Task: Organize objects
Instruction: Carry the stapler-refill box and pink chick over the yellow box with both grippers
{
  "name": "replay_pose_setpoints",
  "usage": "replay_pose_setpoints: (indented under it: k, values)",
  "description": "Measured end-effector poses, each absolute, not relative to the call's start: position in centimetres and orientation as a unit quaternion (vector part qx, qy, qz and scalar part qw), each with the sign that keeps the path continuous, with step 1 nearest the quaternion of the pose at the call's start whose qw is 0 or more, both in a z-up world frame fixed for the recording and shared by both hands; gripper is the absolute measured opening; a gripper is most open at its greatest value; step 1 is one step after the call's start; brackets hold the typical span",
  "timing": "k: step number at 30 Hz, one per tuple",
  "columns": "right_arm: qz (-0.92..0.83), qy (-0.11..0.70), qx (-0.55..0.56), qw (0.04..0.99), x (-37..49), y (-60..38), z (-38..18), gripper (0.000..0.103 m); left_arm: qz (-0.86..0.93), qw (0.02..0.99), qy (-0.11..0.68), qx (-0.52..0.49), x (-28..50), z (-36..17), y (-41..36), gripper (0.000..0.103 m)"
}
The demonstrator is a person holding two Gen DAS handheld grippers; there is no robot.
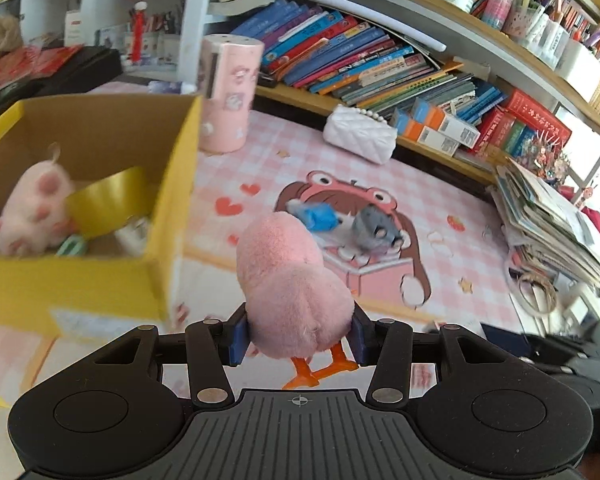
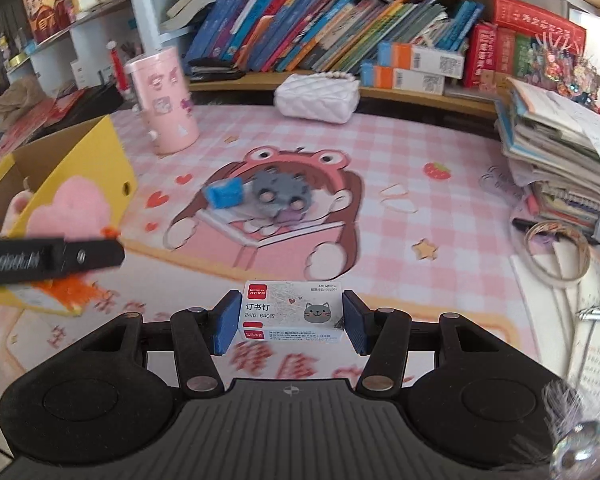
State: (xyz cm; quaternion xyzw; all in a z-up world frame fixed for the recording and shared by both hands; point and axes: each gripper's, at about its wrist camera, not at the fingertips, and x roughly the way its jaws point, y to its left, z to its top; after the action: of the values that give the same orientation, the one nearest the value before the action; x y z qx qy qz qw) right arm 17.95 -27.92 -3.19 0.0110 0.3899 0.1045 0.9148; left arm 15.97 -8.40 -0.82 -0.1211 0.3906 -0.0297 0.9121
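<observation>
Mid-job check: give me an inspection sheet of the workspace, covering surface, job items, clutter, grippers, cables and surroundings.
Surface: pink checked desk mat with a cartoon print.
Job's things: yellow cardboard box at the left, holding a pink plush pig and a tape roll; blue item and grey toy lie mid-mat.
Clutter: pink cylinder, white quilted purse, paper stack and loose rings at the right.
Grippers: left gripper shut on a pink plush bird with orange feet; right gripper shut on a staples box.
Cables: nothing seen.
Surroundings: shelves packed with books behind the desk.
</observation>
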Motion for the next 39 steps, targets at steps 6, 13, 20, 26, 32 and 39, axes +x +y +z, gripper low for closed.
replay_pose_setpoints:
  k: [6, 13, 20, 26, 32, 39]
  values:
    - [0.129, 0.390, -0.010, 0.912, 14.8, -23.6, -2.9, 0.051, -0.018, 0.916, 0.381, -0.126, 12.5, -0.7, -5.1, 0.046]
    - [0.143, 0.391, -0.024, 0.909, 11.1, -19.1, -2.4, 0.051, 0.000, 0.917, 0.375, -0.135, 8.1, -0.5, -0.5, 0.046]
    - [0.153, 0.386, -0.026, 0.909, 7.4, -15.2, -1.9, 0.051, 0.006, 0.919, 0.370, -0.139, 4.5, -0.1, 3.0, 0.046]
    - [0.158, 0.390, -0.026, 0.907, 4.8, -12.3, -2.1, 0.051, 0.001, 0.920, 0.368, -0.136, 2.0, -0.2, 5.4, 0.046]
    - [0.163, 0.397, -0.024, 0.903, 2.6, -9.8, -2.6, 0.051, -0.002, 0.919, 0.371, -0.135, 0.0, -0.5, 7.5, 0.046]
    - [0.172, 0.401, -0.021, 0.900, 1.2, -7.4, -2.9, 0.051, -0.001, 0.922, 0.366, -0.128, -1.8, -0.3, 9.3, 0.046]
